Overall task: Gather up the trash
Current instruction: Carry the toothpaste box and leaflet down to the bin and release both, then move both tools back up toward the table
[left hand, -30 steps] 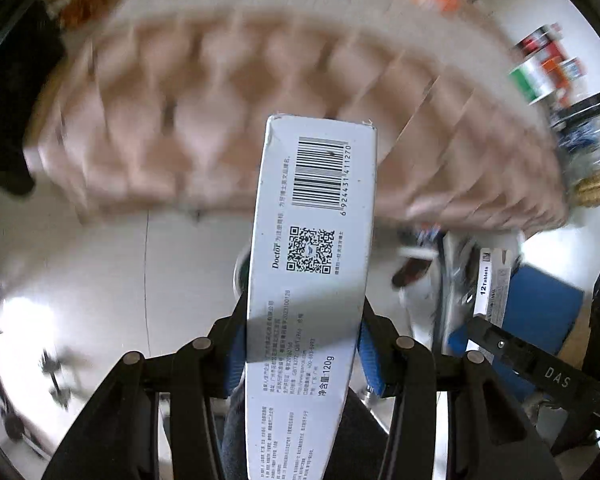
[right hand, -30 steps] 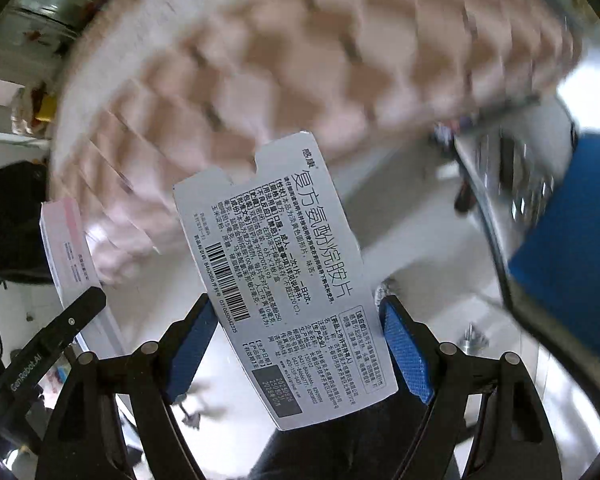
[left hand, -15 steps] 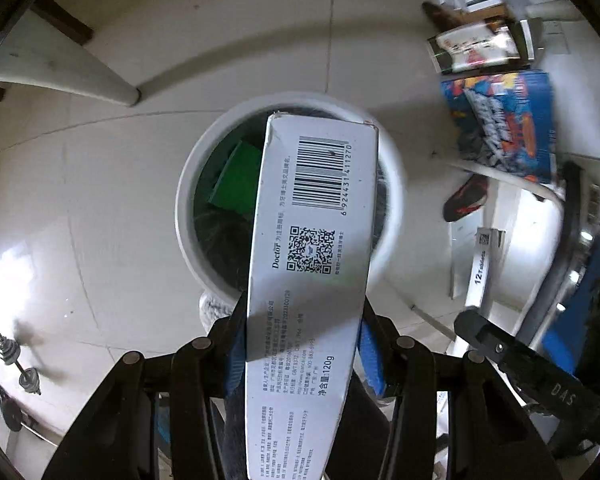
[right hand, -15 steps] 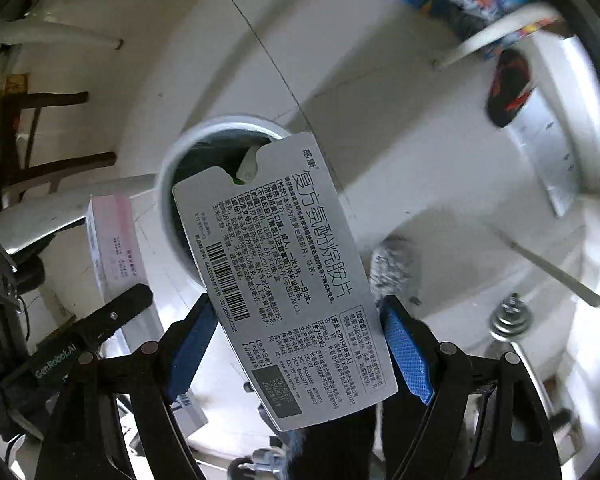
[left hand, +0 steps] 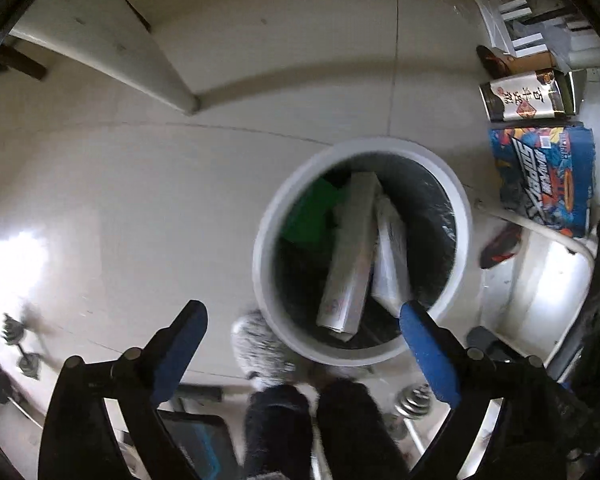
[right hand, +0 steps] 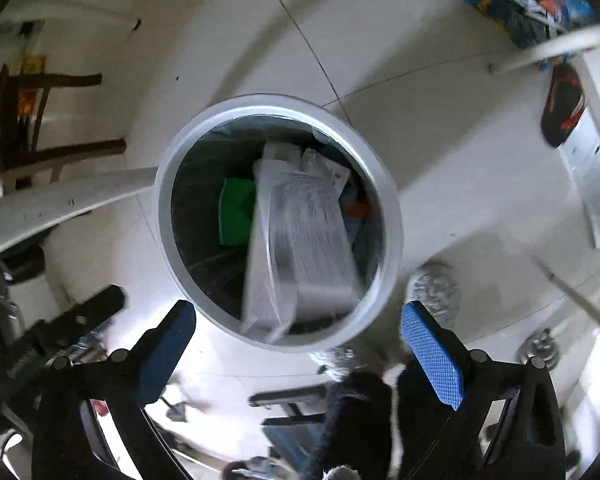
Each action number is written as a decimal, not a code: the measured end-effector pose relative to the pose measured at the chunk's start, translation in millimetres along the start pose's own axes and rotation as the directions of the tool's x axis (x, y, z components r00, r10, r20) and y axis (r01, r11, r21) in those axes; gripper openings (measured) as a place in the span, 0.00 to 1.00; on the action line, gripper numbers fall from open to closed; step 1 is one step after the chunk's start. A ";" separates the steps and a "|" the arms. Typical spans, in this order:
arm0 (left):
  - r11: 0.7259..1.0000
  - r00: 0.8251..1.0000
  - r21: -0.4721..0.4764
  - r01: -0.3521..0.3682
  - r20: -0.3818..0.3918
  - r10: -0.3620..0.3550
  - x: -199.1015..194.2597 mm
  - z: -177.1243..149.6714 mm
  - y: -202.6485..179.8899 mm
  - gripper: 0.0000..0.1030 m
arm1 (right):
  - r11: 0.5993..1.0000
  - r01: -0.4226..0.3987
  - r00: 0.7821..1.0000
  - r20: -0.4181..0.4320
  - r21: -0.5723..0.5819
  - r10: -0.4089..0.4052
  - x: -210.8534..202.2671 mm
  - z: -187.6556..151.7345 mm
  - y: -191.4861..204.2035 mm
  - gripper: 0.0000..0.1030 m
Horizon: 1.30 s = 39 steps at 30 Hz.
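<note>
Both tools point down at a round white trash bin (left hand: 262, 236) that stands on the pale tiled floor (left hand: 140, 200). The left tool (left hand: 304, 328) has just been opening its jaws; they now stand wide apart and nothing is between the blue pads. The right tool (right hand: 298, 328) has just been opening as well, and its jaws are also wide apart and empty.

Inside the bin, on the black liner (left hand: 436, 216), lie two pale boxes. The long box (left hand: 352, 256) leans on its length, and the flat medicine box (left hand: 392, 260) lies just beside it, touching it. In the right wrist view both boxes are blurred. A green item (left hand: 308, 216) lies in the bin beside them. A colourful carton (left hand: 548, 176) stands on the floor near the bin.
</note>
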<state>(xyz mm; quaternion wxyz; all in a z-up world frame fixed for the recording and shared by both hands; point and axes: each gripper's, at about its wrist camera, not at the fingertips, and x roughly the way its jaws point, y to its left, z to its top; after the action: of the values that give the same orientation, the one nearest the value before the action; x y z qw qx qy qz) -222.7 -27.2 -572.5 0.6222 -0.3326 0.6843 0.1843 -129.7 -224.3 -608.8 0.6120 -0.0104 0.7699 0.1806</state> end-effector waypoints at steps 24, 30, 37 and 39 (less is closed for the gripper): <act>0.988 0.983 0.093 -0.124 0.148 0.109 -163.2 -108.5 -30.5 0.96 | 0.938 0.292 0.947 0.196 -0.187 -0.256 -176.4 -88.9 50.8 1.00; 0.988 0.980 0.103 -0.114 0.175 0.095 -226.9 -135.6 -35.6 0.96 | 0.939 0.279 0.946 0.227 -0.203 -0.232 -252.4 -119.8 73.0 1.00; 0.988 0.967 0.093 -0.125 0.233 0.100 -304.9 -157.1 -35.7 0.96 | 0.951 0.243 0.949 0.249 -0.190 -0.193 -334.1 -151.6 104.2 1.00; 0.985 0.956 0.099 -0.144 0.271 0.112 -328.4 -157.2 -37.2 0.96 | 0.956 0.229 0.948 0.264 -0.186 -0.176 -354.8 -155.3 113.3 1.00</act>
<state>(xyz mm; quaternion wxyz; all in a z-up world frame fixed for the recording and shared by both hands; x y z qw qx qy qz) -310.4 -84.2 -221.8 0.7133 -0.2228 0.6248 0.2263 -213.5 -236.3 -214.2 0.7129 -0.1332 0.6593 0.1982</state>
